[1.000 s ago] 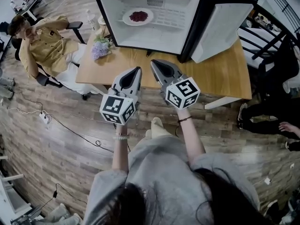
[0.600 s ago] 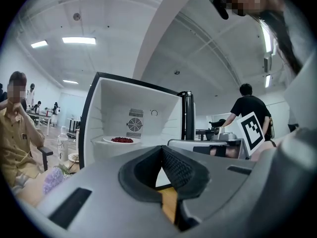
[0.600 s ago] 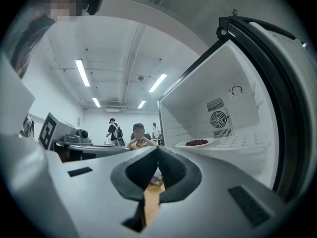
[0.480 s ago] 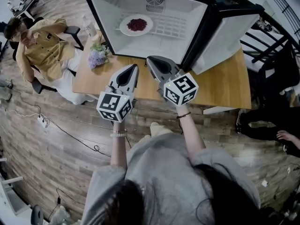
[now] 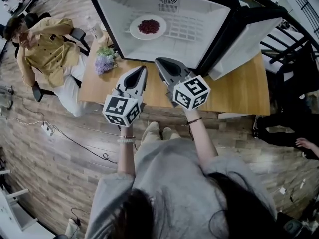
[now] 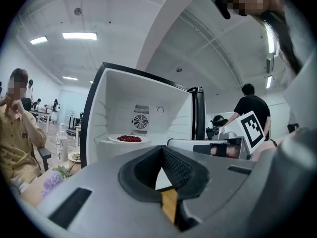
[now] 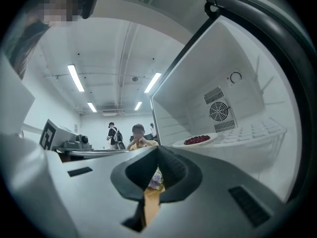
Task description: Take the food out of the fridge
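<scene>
A small fridge (image 5: 164,21) stands open on the wooden table (image 5: 239,91). On its white wire shelf lies a white plate of red food (image 5: 148,27), which also shows in the left gripper view as the plate (image 6: 129,139) and in the right gripper view as the plate (image 7: 198,140). My left gripper (image 5: 142,69) and right gripper (image 5: 160,62) are side by side over the table's near edge, just short of the fridge's opening, and they point level at it. Both are shut and hold nothing: the left gripper (image 6: 161,150) and the right gripper (image 7: 157,150) have their tips together.
The fridge door (image 5: 244,39) swings out to the right. At the table's left end are purple flowers (image 5: 103,61) and a bottle (image 5: 96,28). A person in a yellow shirt (image 5: 45,49) sits on a chair beside that end. Cables (image 5: 75,138) trail over the floor.
Both grippers have moved forward together from in front of the table to over its near edge. The fridge opening stands closer. Jaws stayed shut.
</scene>
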